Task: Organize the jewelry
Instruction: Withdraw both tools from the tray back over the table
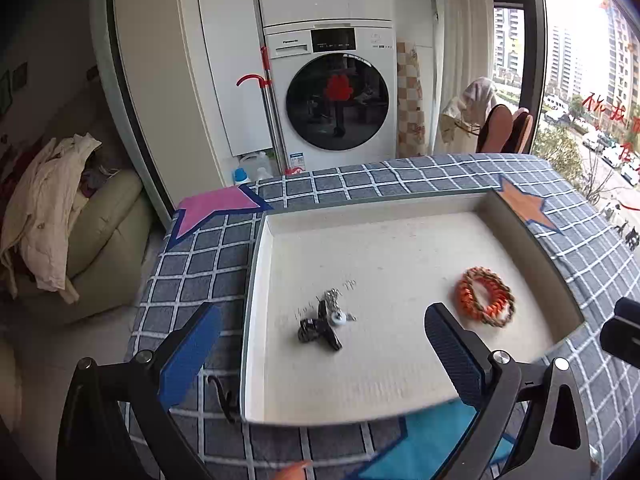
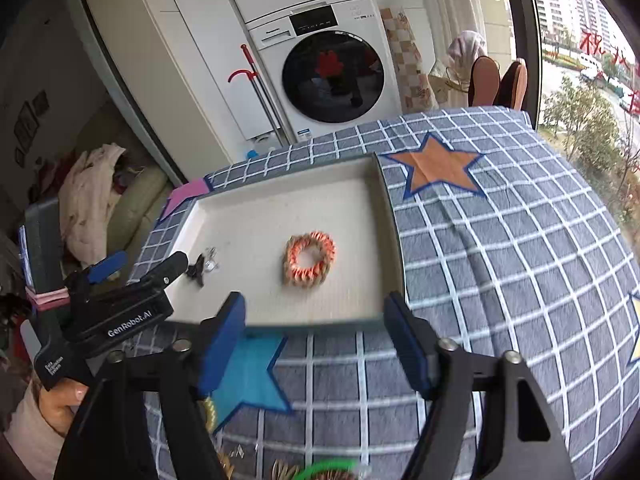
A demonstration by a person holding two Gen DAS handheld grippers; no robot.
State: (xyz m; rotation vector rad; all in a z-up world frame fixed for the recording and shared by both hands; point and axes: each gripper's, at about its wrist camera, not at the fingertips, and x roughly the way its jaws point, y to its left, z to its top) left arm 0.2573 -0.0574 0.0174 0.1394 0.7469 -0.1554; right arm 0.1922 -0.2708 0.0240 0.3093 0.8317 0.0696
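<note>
A shallow white tray (image 1: 256,280) (image 2: 384,216) lies on the checked tablecloth. In it are an orange and tan braided bracelet (image 1: 485,295) (image 2: 310,259) and a small black and silver piece with a thin chain (image 1: 325,322) (image 2: 203,266). My left gripper (image 1: 320,344) is open and empty, held over the tray's near edge, just short of the black piece. My right gripper (image 2: 316,334) is open and empty, at the tray's near edge below the bracelet. More jewelry, gold and green (image 2: 320,470), lies on the cloth at the bottom of the right wrist view.
The tablecloth has star patches: pink (image 1: 216,210), orange (image 2: 436,168), blue (image 2: 248,376). A thin black cord (image 1: 222,396) lies left of the tray. Behind the table stand a washing machine (image 1: 336,100) and a sofa with clothes (image 1: 60,216).
</note>
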